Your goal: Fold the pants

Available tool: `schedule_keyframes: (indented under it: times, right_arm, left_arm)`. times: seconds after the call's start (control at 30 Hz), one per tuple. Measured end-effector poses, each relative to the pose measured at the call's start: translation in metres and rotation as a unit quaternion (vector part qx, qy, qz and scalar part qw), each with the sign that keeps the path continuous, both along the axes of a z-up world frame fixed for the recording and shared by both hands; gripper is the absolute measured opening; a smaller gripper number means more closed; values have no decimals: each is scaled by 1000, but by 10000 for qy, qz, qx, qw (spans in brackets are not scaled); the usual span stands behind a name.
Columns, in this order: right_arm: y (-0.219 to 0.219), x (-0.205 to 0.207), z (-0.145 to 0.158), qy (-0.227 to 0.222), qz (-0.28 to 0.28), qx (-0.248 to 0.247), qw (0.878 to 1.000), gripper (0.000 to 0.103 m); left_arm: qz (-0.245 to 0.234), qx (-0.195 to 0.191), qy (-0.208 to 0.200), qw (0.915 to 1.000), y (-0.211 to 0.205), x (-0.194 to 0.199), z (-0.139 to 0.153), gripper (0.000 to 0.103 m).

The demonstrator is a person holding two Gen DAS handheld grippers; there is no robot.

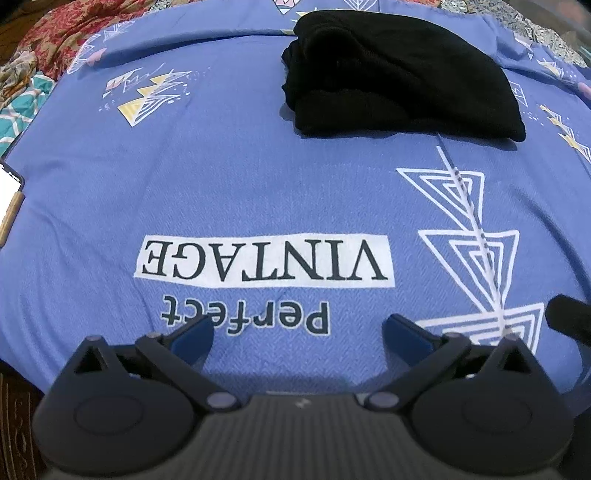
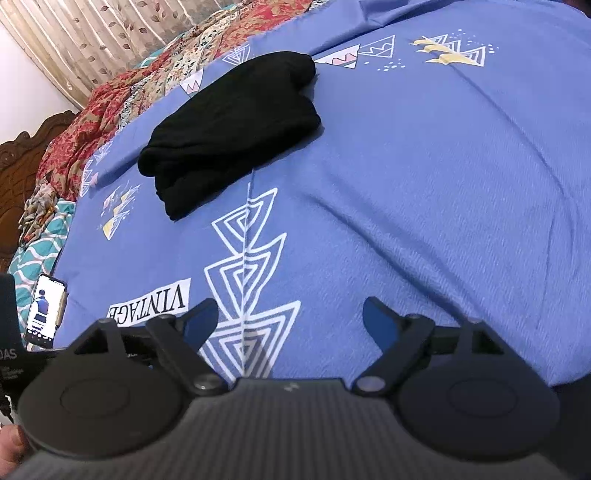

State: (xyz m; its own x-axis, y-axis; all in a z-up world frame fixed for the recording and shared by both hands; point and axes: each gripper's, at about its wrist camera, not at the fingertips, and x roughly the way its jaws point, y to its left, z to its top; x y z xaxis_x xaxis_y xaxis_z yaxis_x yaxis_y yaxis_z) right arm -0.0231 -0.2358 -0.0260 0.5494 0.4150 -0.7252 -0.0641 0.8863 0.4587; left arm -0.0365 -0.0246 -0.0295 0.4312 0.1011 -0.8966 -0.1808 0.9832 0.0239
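Black pants [image 1: 399, 74] lie folded into a thick bundle on the blue printed bedsheet [image 1: 258, 177], far ahead of both grippers. In the right wrist view the same pants [image 2: 232, 129] sit up and to the left on the bedsheet [image 2: 424, 184]. My left gripper [image 1: 299, 328] hangs open over the "Perfect VINTAGE" print, nothing between its blue-padded fingers. My right gripper [image 2: 290, 317] is open too, above the white triangle print, with empty jaws. A part of the right gripper [image 1: 569, 317] shows at the right edge of the left wrist view.
A phone [image 2: 46, 310] with a lit screen lies on the sheet's left edge. Crumpled red floral cloth [image 2: 92, 122] and a teal patterned cloth [image 2: 40, 251] pile at the far left beside a carved wooden headboard [image 2: 22, 162]. A curtain [image 2: 92, 33] hangs behind.
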Motion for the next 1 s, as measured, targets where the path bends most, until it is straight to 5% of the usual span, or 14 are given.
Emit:
schedule_keyframes:
  times: [1.0]
  right_arm:
    - [6, -7, -5, 12, -16, 148, 9999, 103]
  left_arm:
    - [-22, -132, -23, 9999, 5, 4, -7, 103]
